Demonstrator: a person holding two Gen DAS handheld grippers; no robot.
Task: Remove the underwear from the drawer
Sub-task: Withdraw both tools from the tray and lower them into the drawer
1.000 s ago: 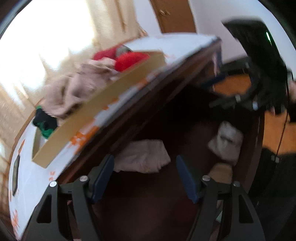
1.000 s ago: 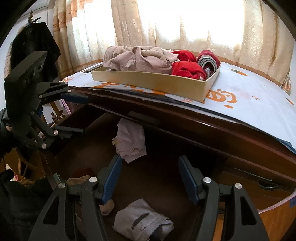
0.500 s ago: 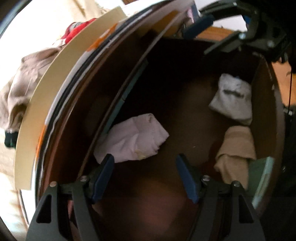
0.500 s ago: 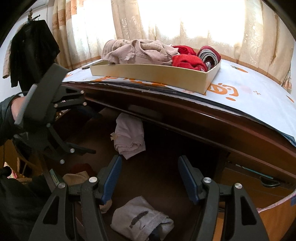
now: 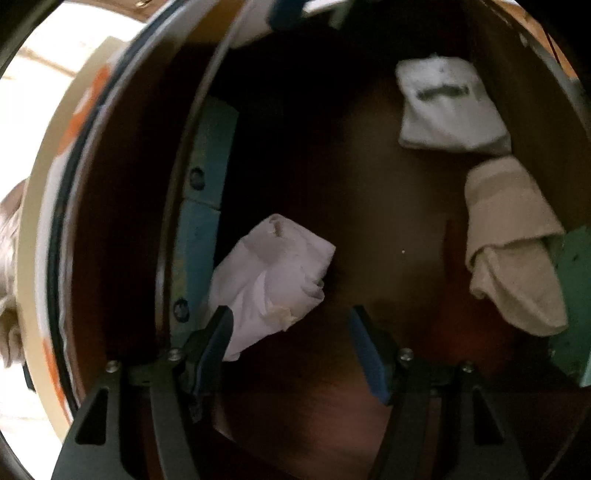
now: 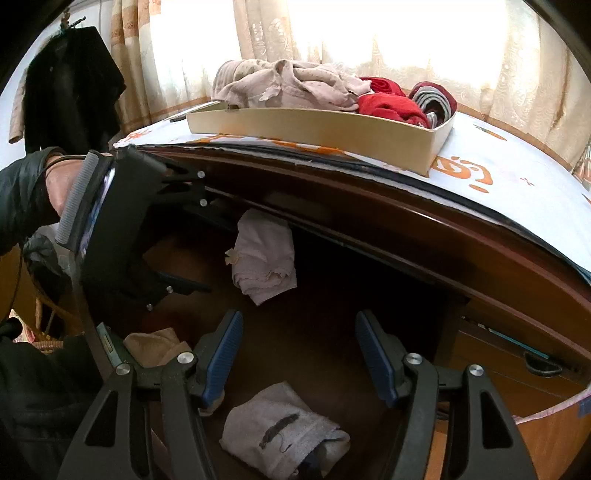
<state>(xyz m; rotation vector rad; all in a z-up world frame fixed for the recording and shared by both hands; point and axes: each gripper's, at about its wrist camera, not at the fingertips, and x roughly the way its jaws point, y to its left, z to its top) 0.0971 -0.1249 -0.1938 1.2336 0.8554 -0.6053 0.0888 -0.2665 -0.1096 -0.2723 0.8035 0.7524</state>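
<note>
The dark wooden drawer [image 6: 325, 332] stands open under the tabletop. A folded pale pink underwear [image 5: 273, 277] lies near the drawer's back; it also shows in the right wrist view [image 6: 266, 254]. My left gripper [image 5: 291, 321] is open, just short of it, its left finger beside the cloth; it shows from the side in the right wrist view [image 6: 207, 251]. A white folded garment with a dark mark [image 5: 447, 107] [image 6: 280, 432] and a beige one [image 5: 513, 240] [image 6: 155, 347] lie at the drawer's front. My right gripper [image 6: 299, 336] is open and empty above the drawer.
A cream tray [image 6: 317, 125] with pink, red and grey clothes stands on the white, orange-patterned tabletop [image 6: 517, 184]. Curtains [image 6: 332, 33] hang behind. A black garment [image 6: 70, 85] hangs at the left. A second drawer with a handle [image 6: 543, 367] is at the right.
My left gripper has swung down from the tabletop edge into the drawer and closed in on the pink underwear. The right gripper has stayed nearly still.
</note>
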